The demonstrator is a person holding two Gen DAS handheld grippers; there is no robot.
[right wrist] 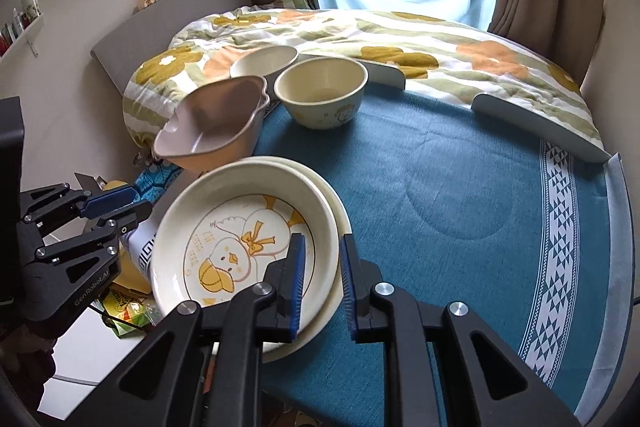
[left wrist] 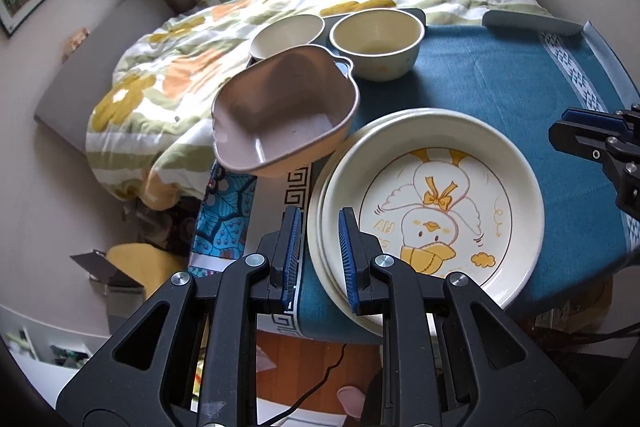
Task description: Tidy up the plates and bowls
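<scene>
Blue cloth covers the surface (right wrist: 460, 195); the duck plate (left wrist: 432, 203) sits stacked near-left. Both my left gripper (left wrist: 320, 251) and right gripper (right wrist: 322, 283) hang slightly parted, empty. Stacking bowls (right wrist: 322, 93) likely follows.

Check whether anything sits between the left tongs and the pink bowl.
Nothing visible does. The left tongs straddle the near-left rim of the stacked duck plates, and the pink bowl lies beyond with only bare cloth and table edge between. The plates lie to the right of that line.
</scene>
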